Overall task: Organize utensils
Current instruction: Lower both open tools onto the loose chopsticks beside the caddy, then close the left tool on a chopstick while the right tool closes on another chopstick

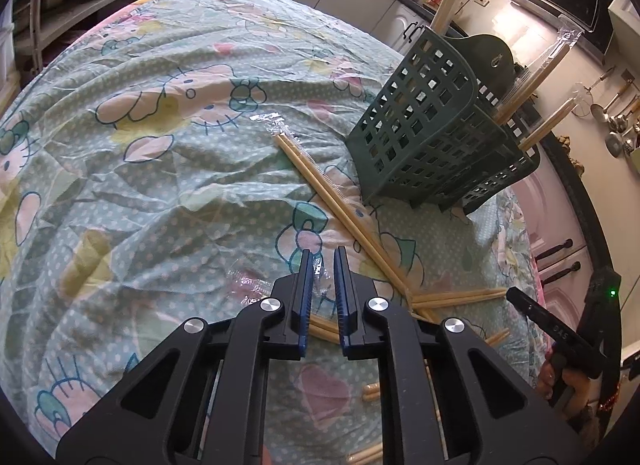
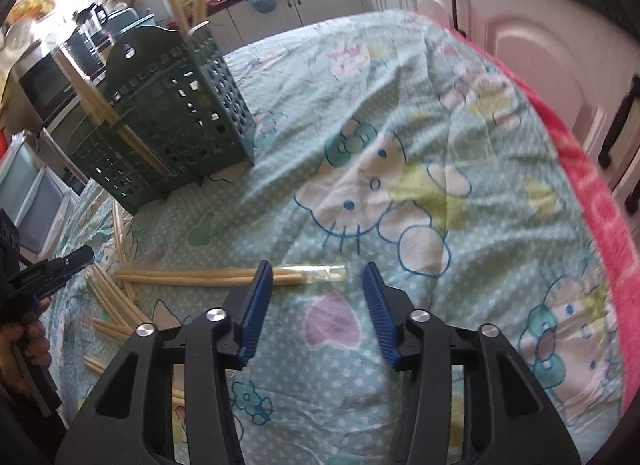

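While the left gripper (image 1: pixel 323 255) is kept low over the printed cloth (image 1: pixel 160 185), its blue fingers are seen with only a narrow gap between them. A wrapped pair (image 1: pixel 322 329) of pale chopsticks crosses this gap near the base of the pads, and crinkled clear wrapper is also seen between the tips; the pads seem to be pressed on this pair. Beyond the fingertips and to their right, another long pair (image 1: pixel 344 209) is laid diagonally on the cloth, and its far end reaches close to the green holder (image 1: pixel 432 137). This holder is placed well ahead of the fingers on the right, and several chopsticks (image 1: pixel 536 81) are already stood in it, leaning outward.

The right gripper (image 2: pixel 318 269) is held with its fingers clearly apart above the cloth. Just ahead of its left fingertip a second wrapped pair (image 2: pixel 192 277) is laid crosswise; one end is hidden behind that finger, and the clear wrapper end is seen ahead of the gap. More loose chopsticks (image 2: pixel 108 297) are scattered to the left of the fingers.
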